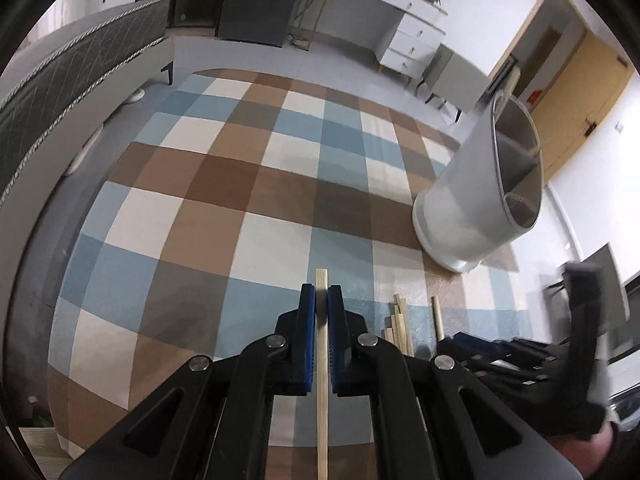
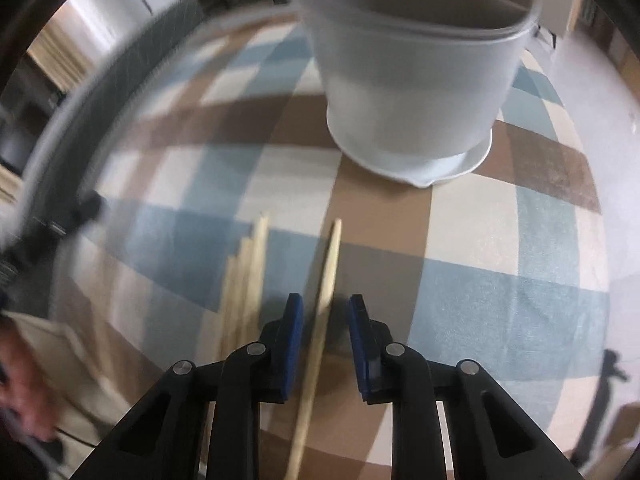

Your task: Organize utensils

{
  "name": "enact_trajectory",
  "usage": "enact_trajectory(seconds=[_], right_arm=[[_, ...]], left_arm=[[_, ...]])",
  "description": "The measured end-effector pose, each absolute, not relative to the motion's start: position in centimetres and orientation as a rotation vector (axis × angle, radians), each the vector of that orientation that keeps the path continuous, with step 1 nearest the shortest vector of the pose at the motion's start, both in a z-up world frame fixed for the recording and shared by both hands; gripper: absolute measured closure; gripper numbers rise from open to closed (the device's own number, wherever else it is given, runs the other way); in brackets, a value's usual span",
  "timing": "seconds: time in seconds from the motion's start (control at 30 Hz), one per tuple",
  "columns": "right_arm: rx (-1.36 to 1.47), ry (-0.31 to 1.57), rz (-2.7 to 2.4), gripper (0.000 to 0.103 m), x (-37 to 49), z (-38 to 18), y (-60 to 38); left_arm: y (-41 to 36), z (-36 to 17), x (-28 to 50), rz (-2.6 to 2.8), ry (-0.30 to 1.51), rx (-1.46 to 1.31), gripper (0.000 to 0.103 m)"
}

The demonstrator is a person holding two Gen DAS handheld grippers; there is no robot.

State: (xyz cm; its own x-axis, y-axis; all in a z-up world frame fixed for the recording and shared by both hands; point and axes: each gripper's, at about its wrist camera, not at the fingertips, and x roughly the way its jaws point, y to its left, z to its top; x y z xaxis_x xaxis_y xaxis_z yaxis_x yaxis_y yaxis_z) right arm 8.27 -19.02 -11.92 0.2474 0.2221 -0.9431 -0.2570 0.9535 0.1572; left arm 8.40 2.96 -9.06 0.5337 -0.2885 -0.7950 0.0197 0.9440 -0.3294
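Between the blue pads of the left gripper sits one pale wooden chopstick, clamped tight: pads pressed on both of its sides, the stick running lengthwise along the gripper, its squared tip poking just past the fingertips. It appears lifted clear of the checked cloth below.

Just right of that gripper, on the cloth, lies a small bundle of chopsticks, ends staggered, with a single stick a little apart on its right. Black body of the right gripper enters at the lower right of the left wrist view, blurred.

Right wrist view: right gripper points steeply down over the single chopstick. Jaws stand narrowly apart, straddling the stick; a gap shows on each side, so pads are not pressing on it. Stick looks to lie on the cloth. The bundle lies just left of it, blurred. A hand and pale sleeve show at the lower left edge, blurred.

Farther on, a white oval utensil holder stands upright on its flared base on the cloth, well beyond the sticks. In the left wrist view the holder shows an inner divider and two compartments; contents too faint to tell.

Beyond the table: a grey mattress, a white desk with drawers, a wooden door.
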Motion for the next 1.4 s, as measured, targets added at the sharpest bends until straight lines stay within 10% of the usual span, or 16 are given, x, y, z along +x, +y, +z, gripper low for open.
enact_trajectory(seconds=[0.23,1.4], right_arm=[[-0.224,1.248,0.293,0.098,7.7,-12.0,-15.7],[0.305,0.505,0.399,0.099,2.5,5.1,-24.7]], left_arm=[[5.5,-7.4,8.1,-0.219,0.931,-0.411,0.102],[0.1,6.9,6.9,-0.270,0.537,-0.437,0.102]])
